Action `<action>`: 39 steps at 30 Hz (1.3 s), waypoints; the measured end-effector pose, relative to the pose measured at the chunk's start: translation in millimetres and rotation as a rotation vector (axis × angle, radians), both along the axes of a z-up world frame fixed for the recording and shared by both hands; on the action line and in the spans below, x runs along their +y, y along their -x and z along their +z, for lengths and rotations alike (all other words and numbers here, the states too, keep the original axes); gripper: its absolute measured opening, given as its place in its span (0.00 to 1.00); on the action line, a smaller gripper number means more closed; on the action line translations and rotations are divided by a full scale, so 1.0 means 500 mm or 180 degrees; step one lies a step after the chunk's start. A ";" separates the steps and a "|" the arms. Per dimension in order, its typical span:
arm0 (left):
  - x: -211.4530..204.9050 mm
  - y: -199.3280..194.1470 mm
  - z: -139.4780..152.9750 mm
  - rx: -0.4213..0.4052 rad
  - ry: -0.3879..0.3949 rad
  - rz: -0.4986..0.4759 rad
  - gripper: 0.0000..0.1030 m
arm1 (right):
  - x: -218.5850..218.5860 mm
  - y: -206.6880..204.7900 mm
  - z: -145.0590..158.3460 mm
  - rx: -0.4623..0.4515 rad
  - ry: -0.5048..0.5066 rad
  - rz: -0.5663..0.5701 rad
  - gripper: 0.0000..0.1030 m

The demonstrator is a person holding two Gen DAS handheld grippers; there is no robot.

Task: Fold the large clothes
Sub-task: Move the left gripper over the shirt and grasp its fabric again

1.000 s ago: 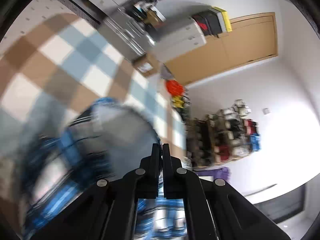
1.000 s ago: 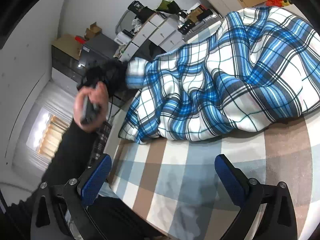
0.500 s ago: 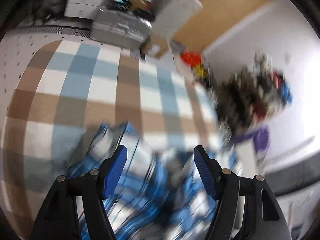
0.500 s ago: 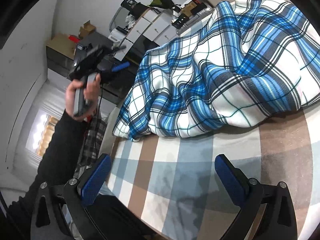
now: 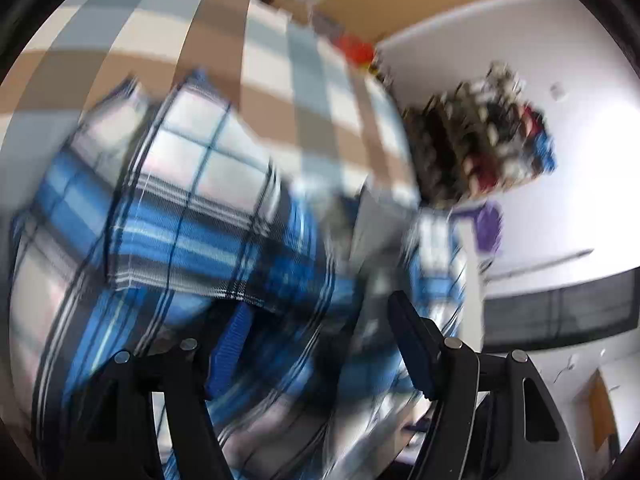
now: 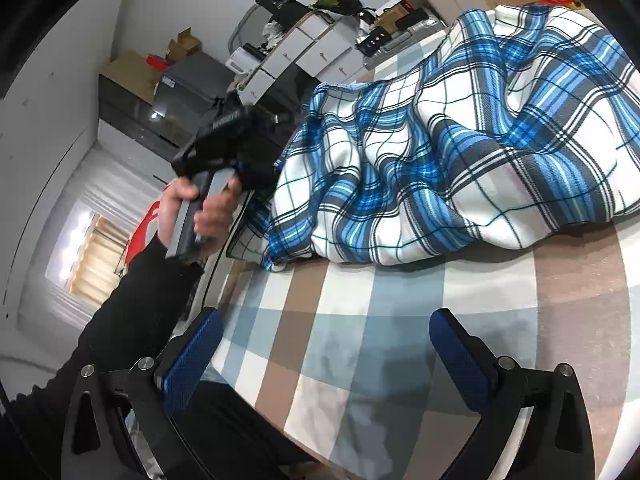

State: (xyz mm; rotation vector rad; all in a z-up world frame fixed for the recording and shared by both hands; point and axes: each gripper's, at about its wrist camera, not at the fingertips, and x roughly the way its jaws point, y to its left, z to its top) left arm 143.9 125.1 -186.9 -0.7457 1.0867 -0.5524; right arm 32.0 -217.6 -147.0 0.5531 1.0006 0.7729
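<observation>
From the left wrist, the left gripper (image 5: 320, 344) hangs with its jaws apart over the blurred blue plaid shirt (image 5: 188, 216), gripping nothing. From the right wrist, the right gripper (image 6: 324, 352) stands wide open above the checked tablecloth (image 6: 360, 340); the shirt lies heaped further back, beside the left hand (image 6: 196, 212).

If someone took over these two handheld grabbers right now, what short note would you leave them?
Left gripper: jaws apart over the crumpled blue plaid garment, pads not pressing the cloth; that view is blurred.
Right gripper: open, holding nothing, over bare checked cover in front of the garment.
Garment: a bunched heap on the checked cover, apart from the right gripper.
Done: no neat fold shows.
Left: probably spread the garment flat, then fold it.
</observation>
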 end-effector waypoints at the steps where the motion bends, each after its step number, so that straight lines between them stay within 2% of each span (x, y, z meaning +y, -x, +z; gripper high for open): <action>1: 0.006 -0.011 0.006 -0.0036 0.0106 0.0069 0.63 | -0.002 0.000 0.000 0.0001 -0.0007 -0.0013 1.00; 5: 0.025 -0.037 0.013 -0.0115 0.0416 0.0340 0.63 | -0.009 -0.007 -0.005 0.0037 -0.0019 -0.0055 1.00; 7: 0.019 -0.045 0.021 -0.0193 0.0561 0.0332 0.63 | -0.011 -0.010 -0.011 0.0068 0.0005 -0.0068 1.00; 9: 0.009 -0.039 0.048 -0.0377 0.0504 0.0273 0.63 | -0.010 -0.012 -0.017 0.0095 0.0031 -0.0054 1.00; 11: -0.003 -0.038 0.075 -0.0496 0.0186 0.0096 0.63 | -0.008 -0.013 -0.021 0.0103 0.0071 -0.0032 1.00; 12: -0.011 -0.035 0.087 -0.0531 -0.0070 -0.0045 0.63 | -0.007 -0.014 -0.022 0.0106 0.0085 -0.0022 1.00; 15: -0.041 -0.009 0.098 -0.0661 -0.0995 -0.0522 0.63 | -0.003 -0.016 -0.026 0.0130 0.0091 0.0010 1.00; 16: -0.057 0.008 0.095 -0.0739 -0.1379 -0.0750 0.63 | -0.001 -0.016 -0.027 0.0134 0.0094 0.0022 1.00; 18: -0.072 0.036 0.082 -0.0844 -0.1778 -0.1078 0.63 | 0.002 -0.015 -0.028 0.0135 0.0100 0.0053 1.00; 19: -0.086 0.051 0.074 -0.0941 -0.1893 -0.1326 0.63 | 0.004 -0.014 -0.028 0.0135 0.0097 0.0067 1.00; 21: -0.102 0.062 0.057 -0.1105 -0.2114 -0.1633 0.63 | 0.008 -0.013 -0.027 0.0137 0.0104 0.0076 1.00; 24: -0.130 0.052 0.021 -0.1129 -0.2621 -0.1957 0.63 | 0.013 -0.008 -0.026 0.0122 0.0157 0.0089 1.00; 26: -0.138 0.046 0.018 -0.1158 -0.2744 -0.2124 0.63 | 0.015 -0.003 -0.025 0.0094 0.0219 0.0110 1.00; 28: -0.148 0.041 0.025 -0.1299 -0.2890 -0.2269 0.63 | 0.017 -0.003 -0.027 0.0081 0.0249 0.0146 1.00; 32: -0.168 0.039 0.033 -0.1486 -0.3018 -0.2470 0.63 | 0.016 -0.011 -0.039 0.0150 0.0241 0.0196 1.00; 38: -0.179 0.019 0.012 -0.1331 -0.2872 -0.2702 0.62 | 0.021 -0.009 -0.043 0.0173 0.0202 0.0280 1.00; 39: -0.183 0.019 0.010 -0.1333 -0.2855 -0.2749 0.56 | 0.022 -0.009 -0.041 0.0161 0.0200 0.0294 1.00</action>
